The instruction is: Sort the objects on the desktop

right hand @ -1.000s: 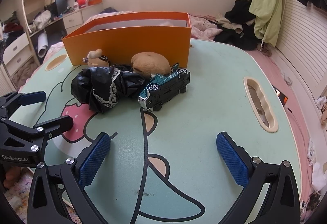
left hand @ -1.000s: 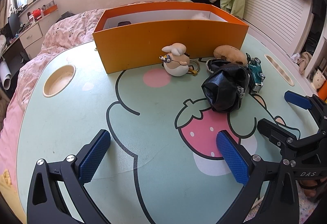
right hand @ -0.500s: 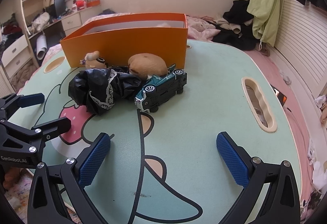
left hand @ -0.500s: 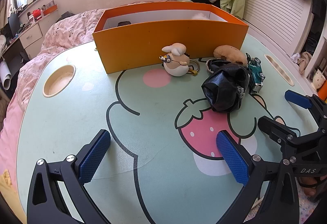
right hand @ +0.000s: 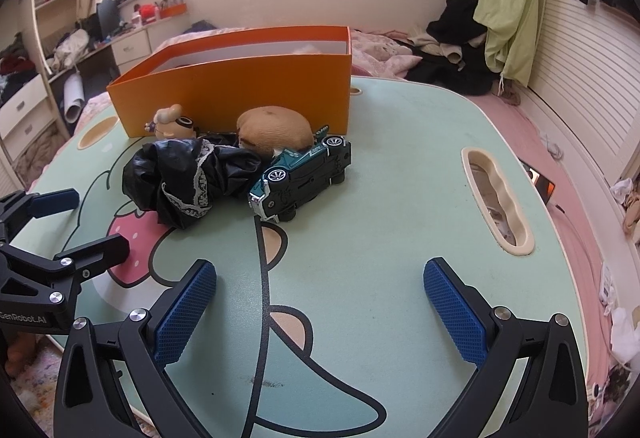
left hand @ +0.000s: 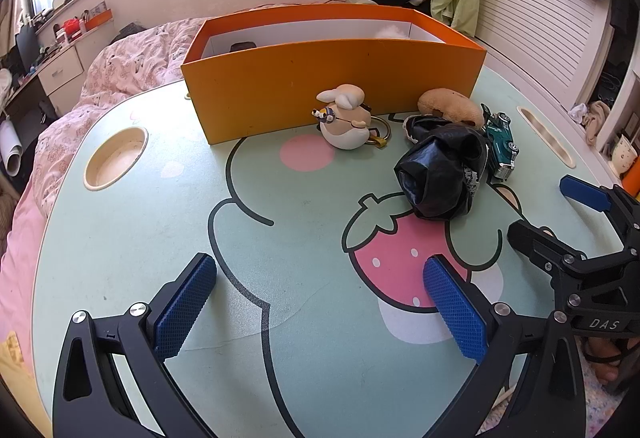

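Nearest to me, my left tool [left hand: 320, 302] hangs over the table [left hand: 120, 238] with its blue pads spread wide and nothing between them. My right tool [right hand: 320, 302] sits the same way, released and empty, above the cartoon print on the table's near edge. In the left view I can see the right tool off to the side, and in the right view the left one shows at the left edge; the two are well apart.

Past the pads, over the printed strawberry [left hand: 396, 266], lies a crumpled black bag [left hand: 440, 174] with a strip of white lace showing along one fold. Just beside it, touching or nearly so, a green toy car [right hand: 300, 174] rests tilted on its side with its wheels turned toward my right camera. Behind the bag and car is a brown plush toy [right hand: 274, 128], pressed close to both. A little to the left stands a cream figurine [left hand: 346, 118] with a metal ring [left hand: 380, 130] next to it, near a pink spot on the print.

All four sit just in front of the orange box [left hand: 332, 78], which is open on top with white inner walls. I can make out a dark item and something pale inside, but not what they are.

Beyond the table are a bed with a pink floral cover [left hand: 120, 66] and clothes hanging by the wall.
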A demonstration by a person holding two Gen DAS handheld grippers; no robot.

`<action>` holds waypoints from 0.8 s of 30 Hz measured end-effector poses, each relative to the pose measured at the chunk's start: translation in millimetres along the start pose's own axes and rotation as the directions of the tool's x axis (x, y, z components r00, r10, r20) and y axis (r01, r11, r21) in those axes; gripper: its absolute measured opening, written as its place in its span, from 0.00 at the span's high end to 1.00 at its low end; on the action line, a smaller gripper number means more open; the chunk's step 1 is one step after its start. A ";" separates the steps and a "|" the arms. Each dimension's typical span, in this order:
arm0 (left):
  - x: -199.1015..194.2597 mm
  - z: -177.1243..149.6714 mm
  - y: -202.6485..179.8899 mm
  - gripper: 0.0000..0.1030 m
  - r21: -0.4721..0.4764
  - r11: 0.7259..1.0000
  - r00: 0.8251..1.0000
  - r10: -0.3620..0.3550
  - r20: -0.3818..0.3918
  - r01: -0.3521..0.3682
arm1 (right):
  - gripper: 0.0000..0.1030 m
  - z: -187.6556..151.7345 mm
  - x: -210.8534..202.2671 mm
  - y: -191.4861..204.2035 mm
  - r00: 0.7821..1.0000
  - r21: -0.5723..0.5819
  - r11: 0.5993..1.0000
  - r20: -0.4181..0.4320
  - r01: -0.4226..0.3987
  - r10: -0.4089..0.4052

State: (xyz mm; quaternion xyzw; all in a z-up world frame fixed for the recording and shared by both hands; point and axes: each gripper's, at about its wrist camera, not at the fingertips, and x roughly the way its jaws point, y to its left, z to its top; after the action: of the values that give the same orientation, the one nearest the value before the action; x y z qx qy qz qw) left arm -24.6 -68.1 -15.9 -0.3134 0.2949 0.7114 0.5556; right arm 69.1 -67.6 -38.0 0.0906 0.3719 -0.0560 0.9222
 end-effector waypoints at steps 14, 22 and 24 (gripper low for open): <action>-0.2 0.8 0.2 0.00 0.004 1.000 1.000 -0.003 0.002 0.003 | 0.00 -0.1 0.1 0.2 1.000 0.013 1.000 0.002 0.018 -0.018; -0.3 0.7 0.2 0.00 0.005 1.000 1.000 -0.004 0.002 0.004 | 0.00 -0.2 0.1 0.2 1.000 0.019 1.000 0.003 0.025 -0.025; -0.3 0.7 0.2 0.00 0.005 1.000 1.000 -0.004 0.002 0.004 | 0.00 -0.1 0.1 0.3 1.000 0.020 0.999 0.003 0.026 -0.026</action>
State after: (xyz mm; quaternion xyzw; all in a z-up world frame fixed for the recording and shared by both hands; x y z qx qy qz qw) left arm -24.9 -67.7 -15.3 -0.3116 0.2956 0.7098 0.5583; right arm 69.2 -67.3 -38.2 0.0947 0.3708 -0.0718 0.9211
